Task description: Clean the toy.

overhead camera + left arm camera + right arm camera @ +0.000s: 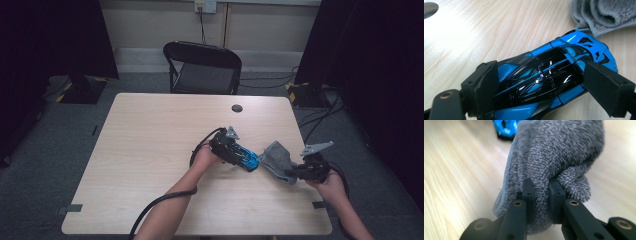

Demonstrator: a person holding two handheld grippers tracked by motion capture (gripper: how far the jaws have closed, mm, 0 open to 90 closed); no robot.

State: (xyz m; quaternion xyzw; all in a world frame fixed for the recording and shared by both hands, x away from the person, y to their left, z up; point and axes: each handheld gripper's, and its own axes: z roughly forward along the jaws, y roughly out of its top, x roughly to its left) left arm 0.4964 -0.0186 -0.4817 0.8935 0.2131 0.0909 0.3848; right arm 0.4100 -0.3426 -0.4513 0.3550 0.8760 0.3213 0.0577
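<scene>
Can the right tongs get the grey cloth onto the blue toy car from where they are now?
Probably yes. The right tongs are shut on the grey cloth, which already lies beside the blue toy car held in the left tongs; only bare table lies around them.

Left tongs [246, 161] around blue toy car [246, 158], grey cloth [278, 160] in right tongs [294, 173].

Left tongs [248, 161] spread wide, right tongs [291, 173] clamped.
</scene>
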